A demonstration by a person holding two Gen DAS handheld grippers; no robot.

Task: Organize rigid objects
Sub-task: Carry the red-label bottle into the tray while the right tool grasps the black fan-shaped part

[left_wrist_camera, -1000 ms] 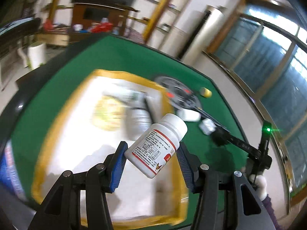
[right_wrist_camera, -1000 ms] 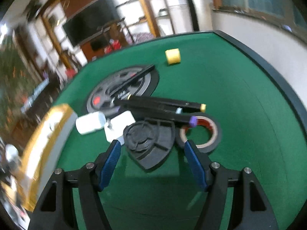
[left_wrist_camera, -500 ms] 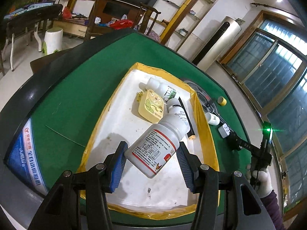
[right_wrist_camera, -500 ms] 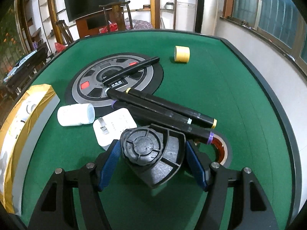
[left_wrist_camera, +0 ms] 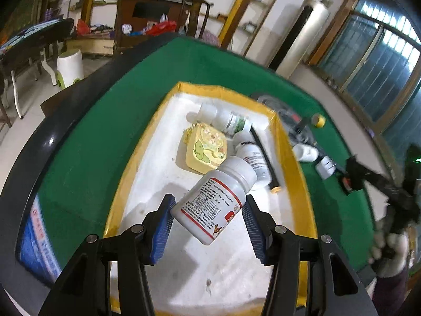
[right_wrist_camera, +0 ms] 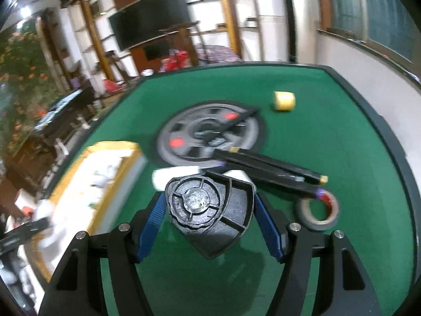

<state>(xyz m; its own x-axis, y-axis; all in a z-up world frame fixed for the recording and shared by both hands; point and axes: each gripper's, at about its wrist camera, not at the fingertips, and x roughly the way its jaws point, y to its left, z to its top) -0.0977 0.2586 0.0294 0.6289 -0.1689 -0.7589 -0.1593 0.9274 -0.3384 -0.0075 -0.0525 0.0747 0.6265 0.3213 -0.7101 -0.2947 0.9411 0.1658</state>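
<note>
1. Left wrist view: left gripper (left_wrist_camera: 208, 217), fingers clamped on the white pill bottle (left_wrist_camera: 214, 200), which is held tilted above the yellow-rimmed tray (left_wrist_camera: 297, 173).
2. Right wrist view: right gripper (right_wrist_camera: 210, 223), fingers clamped on the black ribbed part (right_wrist_camera: 210, 210), held over the green counter (right_wrist_camera: 342, 137) beside the tray.
3. Risk: the bottle's grip looks skewed; it may slip and strike the bottles (left_wrist_camera: 231, 123) already lying in the tray.
4. Risk: the black part may snag the markers (right_wrist_camera: 271, 166).
</note>
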